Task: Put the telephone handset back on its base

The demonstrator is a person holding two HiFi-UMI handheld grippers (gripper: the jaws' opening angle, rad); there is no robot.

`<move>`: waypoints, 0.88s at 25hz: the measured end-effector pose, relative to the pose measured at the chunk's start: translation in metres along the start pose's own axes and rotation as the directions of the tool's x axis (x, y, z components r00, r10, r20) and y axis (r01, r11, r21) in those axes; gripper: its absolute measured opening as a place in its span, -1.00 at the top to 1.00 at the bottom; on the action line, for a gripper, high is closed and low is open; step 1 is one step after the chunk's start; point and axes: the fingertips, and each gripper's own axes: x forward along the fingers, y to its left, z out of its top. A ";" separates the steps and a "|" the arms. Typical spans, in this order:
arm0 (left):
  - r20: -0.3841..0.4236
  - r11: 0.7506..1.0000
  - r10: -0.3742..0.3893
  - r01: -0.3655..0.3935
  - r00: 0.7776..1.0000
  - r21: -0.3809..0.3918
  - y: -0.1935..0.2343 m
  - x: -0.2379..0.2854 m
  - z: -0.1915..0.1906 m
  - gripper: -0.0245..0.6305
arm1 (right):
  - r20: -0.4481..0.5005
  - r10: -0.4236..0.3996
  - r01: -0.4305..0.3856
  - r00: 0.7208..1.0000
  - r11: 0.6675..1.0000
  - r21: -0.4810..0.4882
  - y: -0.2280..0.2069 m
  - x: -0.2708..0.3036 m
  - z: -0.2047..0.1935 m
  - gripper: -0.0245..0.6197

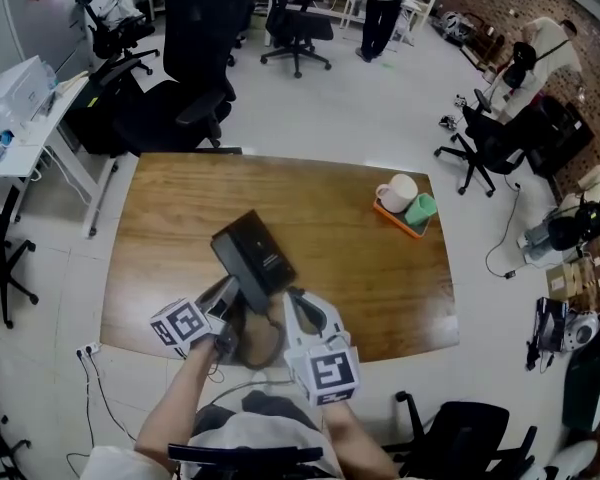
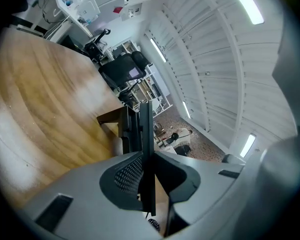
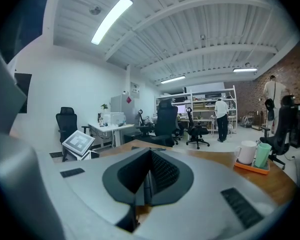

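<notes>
Left hand-held gripper [image 2: 150, 176] pinches the thin edge of the black telephone [image 1: 252, 253]; right hand-held gripper [image 3: 149, 179], pressed together and empty, hovers beside it. Best keep it level and lower gently.

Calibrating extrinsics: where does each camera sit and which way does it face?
Head view: on the person's head, looking steeply down at the wooden table; both forearms, left gripper and right gripper show.
Left gripper view: on the left gripper, looking along its jaws, shut on the black telephone piece, over the table.
Right gripper view: on the right gripper, along its shut jaws, level across the room.
Shared: head and right gripper views show the orange tray.
</notes>
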 end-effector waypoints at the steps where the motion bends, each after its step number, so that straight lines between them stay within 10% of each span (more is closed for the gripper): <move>1: -0.001 1.000 0.002 -0.002 1.000 -0.002 0.001 0.002 0.000 0.73 | -0.002 -0.001 0.001 1.000 1.000 0.001 -0.002 0.000 -0.001 0.91; 22: 0.069 0.997 -0.013 0.018 0.998 -0.069 0.023 0.025 0.001 0.73 | -0.051 0.009 -0.010 0.999 1.000 -0.004 -0.021 0.008 -0.015 0.91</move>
